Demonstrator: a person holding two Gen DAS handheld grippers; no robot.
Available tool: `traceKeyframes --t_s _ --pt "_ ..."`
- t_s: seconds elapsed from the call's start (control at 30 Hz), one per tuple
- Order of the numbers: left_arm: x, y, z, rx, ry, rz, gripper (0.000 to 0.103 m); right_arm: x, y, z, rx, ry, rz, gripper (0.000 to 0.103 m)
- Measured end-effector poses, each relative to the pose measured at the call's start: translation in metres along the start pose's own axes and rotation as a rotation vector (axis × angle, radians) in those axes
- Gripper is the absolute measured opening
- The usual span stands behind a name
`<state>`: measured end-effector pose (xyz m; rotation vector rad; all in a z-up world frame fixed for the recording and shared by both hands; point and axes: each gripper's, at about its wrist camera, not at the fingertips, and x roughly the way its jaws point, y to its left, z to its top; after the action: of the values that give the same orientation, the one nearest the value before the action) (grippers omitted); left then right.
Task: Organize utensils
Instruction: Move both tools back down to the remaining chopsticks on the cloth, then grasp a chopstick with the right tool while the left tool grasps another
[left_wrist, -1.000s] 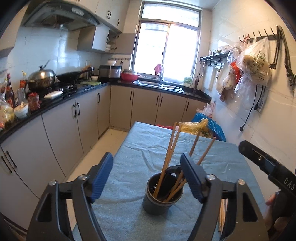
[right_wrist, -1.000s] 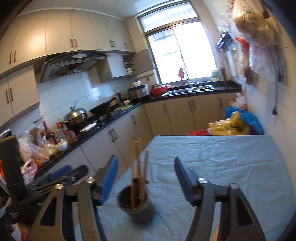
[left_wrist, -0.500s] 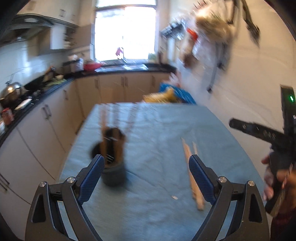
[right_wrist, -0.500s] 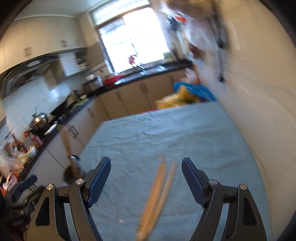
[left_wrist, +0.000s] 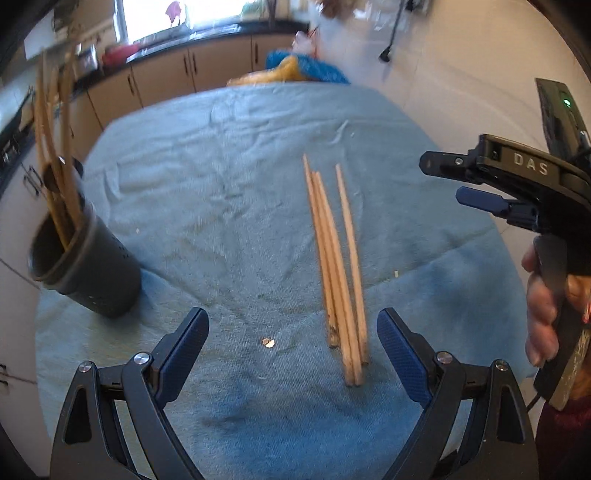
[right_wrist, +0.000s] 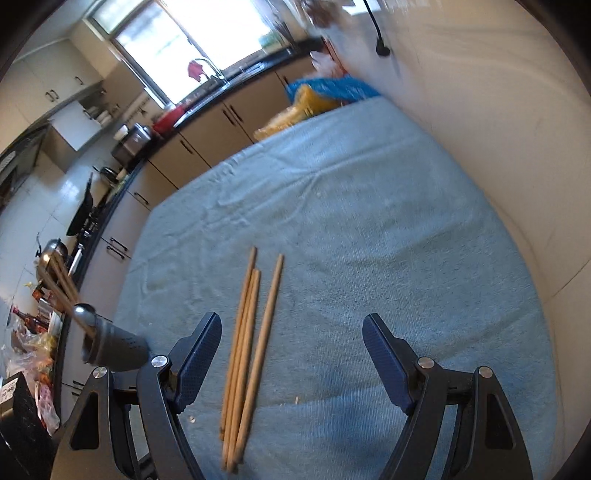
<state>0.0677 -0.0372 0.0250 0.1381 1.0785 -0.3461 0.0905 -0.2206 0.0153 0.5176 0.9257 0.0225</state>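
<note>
Both grippers gape (holding nothing) above loose chopsticks (left_wrist: 338, 258) on cloth (left_wrist: 221, 166)

The chopsticks (left_wrist: 338, 258) look like pale, matt wood. The cloth (left_wrist: 229, 177) under them is rough blue terry, creased in places. The holder (left_wrist: 88, 266) looks like matt dark grey plastic with small holes. The left gripper (left_wrist: 291, 343) has matt black plastic arms, textured blue pads (left_wrist: 400, 354) and shiny metal rivets.

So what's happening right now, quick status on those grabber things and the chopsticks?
Both grippers open, empty: left, right. Loose chopsticks lie flat on the blue cloth, holder standing off to the left. Nothing blocking.
</note>
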Motion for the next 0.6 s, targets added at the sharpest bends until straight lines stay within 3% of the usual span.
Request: traceKeyframes --t_s 0.13,0.27,0.33,0.4,0.53,0.6 --pt "0.005 0.008 0.005 -0.019 -0.001 0.019 0.091 0.023 0.005 0.006 -0.010 0.042 -0.029 0.077" --pt "0.005 0.015 0.011 -0.019 -0.002 0.026 0.064 0.047 0.016 0.013 -0.023 0.089 -0.049 0.056" --pt "0.006 0.018 0.012 -0.028 0.006 0.018 0.063 0.059 0.021 0.016 -0.028 0.118 -0.058 0.049" --pt "0.006 0.020 0.013 -0.027 0.000 0.020 0.063 0.071 0.028 0.020 -0.028 0.136 -0.062 0.049" --pt "0.006 0.022 0.015 -0.019 -0.012 0.023 0.063 0.091 0.040 0.024 -0.054 0.166 -0.096 0.033" --pt "0.006 0.023 0.016 -0.017 -0.017 0.020 0.058 0.100 0.043 0.025 -0.058 0.181 -0.125 0.031"
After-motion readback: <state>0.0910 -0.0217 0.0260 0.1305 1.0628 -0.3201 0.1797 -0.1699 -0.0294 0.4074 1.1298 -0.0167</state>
